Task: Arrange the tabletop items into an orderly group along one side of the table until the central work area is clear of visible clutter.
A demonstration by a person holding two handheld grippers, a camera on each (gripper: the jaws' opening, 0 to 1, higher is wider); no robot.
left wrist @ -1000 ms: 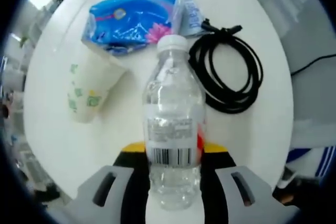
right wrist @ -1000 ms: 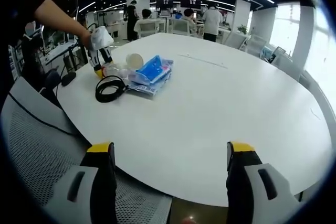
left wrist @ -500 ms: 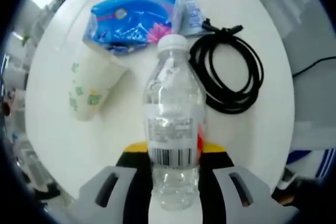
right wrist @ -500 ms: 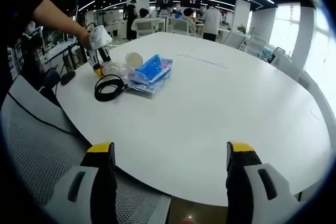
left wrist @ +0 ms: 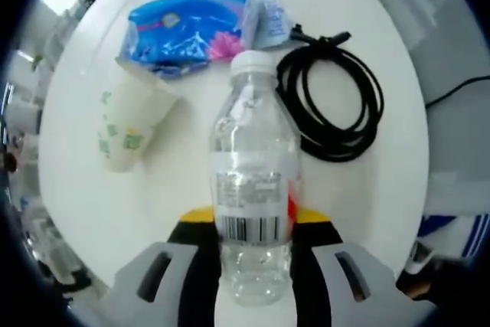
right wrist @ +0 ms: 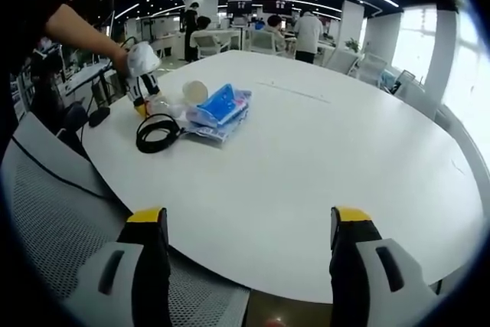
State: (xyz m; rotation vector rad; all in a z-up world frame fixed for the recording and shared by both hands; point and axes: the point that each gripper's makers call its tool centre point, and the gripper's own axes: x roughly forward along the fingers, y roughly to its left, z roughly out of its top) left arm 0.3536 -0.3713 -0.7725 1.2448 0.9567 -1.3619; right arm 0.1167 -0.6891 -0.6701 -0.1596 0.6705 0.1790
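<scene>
Between your left gripper's [left wrist: 255, 285] jaws you are clamping the clear bottle [left wrist: 255, 197], lying near the cup [left wrist: 126, 124], tissue pack [left wrist: 187, 32] and cable [left wrist: 333, 105]; releasing carelessly risks it rolling. Your right gripper [right wrist: 249, 266] is gaping wide, empty.

My water bottle [left wrist: 253, 197] hides the gap between my left jaws, its base cut off below. In the right gripper view it's a small blur beside the coiled cable [right wrist: 156, 132].
</scene>
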